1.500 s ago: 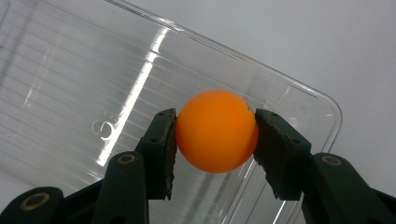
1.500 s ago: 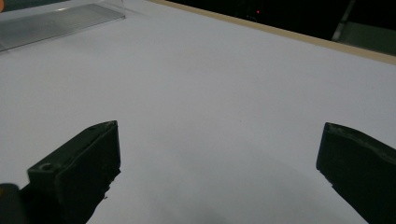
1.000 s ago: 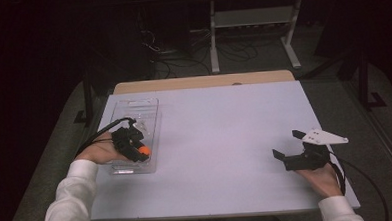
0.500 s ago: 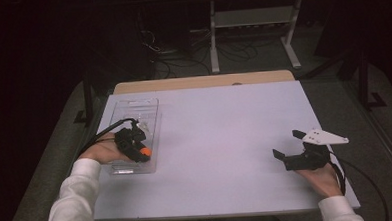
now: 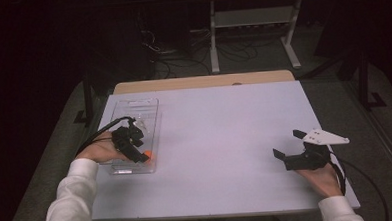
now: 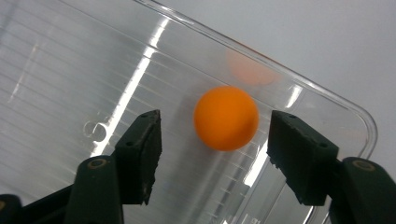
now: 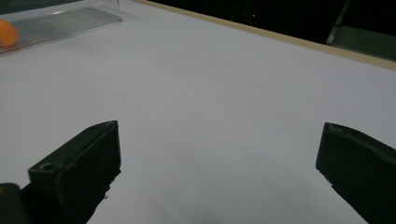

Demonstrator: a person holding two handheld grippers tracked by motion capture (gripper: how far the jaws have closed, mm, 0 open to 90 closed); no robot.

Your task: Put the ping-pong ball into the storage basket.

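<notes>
Orange ball [image 6: 226, 117] in clear tray [image 6: 70, 70]; white table [image 5: 225, 139] around.

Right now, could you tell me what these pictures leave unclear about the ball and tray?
- High view: the ball is mostly hidden by the left gripper.
- Left gripper view: the tray is cut off by the picture's edges.
- Right gripper view: ball cut by the left edge; the right gripper is open over bare table.

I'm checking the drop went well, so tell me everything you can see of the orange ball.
The small smooth orange ball is round, matte and plastic-looking. It lies in the clear plastic tray, near a rounded corner, at the table's left side. The left tongs have just been opening; their pads flank it with gaps on both sides.
</notes>
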